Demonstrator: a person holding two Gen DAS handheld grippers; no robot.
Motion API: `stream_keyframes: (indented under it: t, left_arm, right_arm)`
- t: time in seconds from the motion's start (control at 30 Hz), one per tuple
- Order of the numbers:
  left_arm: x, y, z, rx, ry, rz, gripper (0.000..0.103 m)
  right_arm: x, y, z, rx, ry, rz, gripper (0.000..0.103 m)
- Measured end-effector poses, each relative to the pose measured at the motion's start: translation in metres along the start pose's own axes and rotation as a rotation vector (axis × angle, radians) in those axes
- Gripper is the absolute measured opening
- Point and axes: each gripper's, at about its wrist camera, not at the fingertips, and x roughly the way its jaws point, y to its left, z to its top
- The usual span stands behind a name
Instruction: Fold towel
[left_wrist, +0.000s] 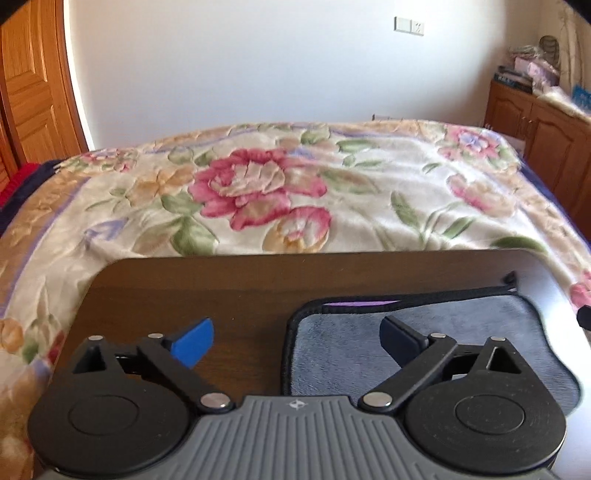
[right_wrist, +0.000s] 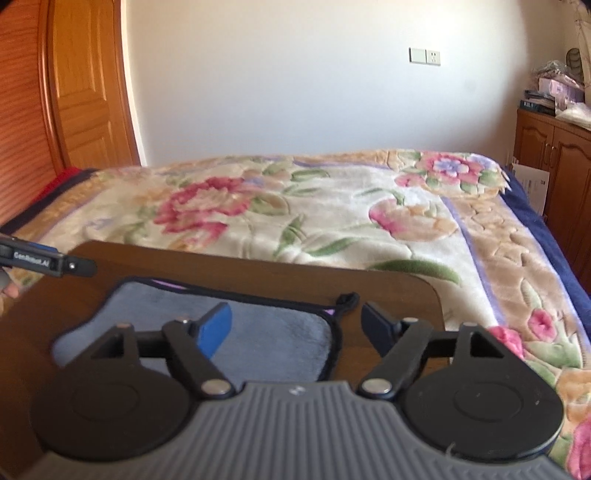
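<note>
A grey-blue towel (left_wrist: 461, 332) with black trim and a purple inner layer lies folded flat on a dark wooden table (left_wrist: 221, 291). My left gripper (left_wrist: 295, 341) is open and empty above the towel's left edge, its right finger over the cloth. In the right wrist view the towel (right_wrist: 280, 332) lies at the lower left with a black hanging loop (right_wrist: 347, 299) at its far right corner. My right gripper (right_wrist: 295, 325) is open and empty over the towel's right edge. The left gripper's side (right_wrist: 48, 263) shows at the far left.
The table (right_wrist: 399, 291) stands against a bed with a floral blanket (left_wrist: 295, 192). A wooden door (right_wrist: 85, 92) is at the left. A wooden cabinet (right_wrist: 554, 166) with clutter on top stands at the right.
</note>
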Motion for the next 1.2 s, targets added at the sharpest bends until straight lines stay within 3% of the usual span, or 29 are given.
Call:
stream_keyframes:
  t: [0.23, 0.4, 1.2]
  left_arm:
    - [-0.05, -0.012, 0.001, 0.043, -0.045, -0.005, 0.103]
    - [-0.073, -0.014, -0.008, 0.046, -0.048, -0.029, 0.103]
    - [-0.171, 0.006, -0.056, 0.067, -0.048, -0.023, 0.103]
  right_arm:
    - [-0.034, 0.012, 0.008, 0.004, -0.023, -0.006, 0.081]
    - [-0.05, 0.02, 0.004, 0.006, -0.039, -0.016, 0.103]
    - [-0.131, 0.067, -0.012, 0.002, -0.036, -0.031, 0.103]
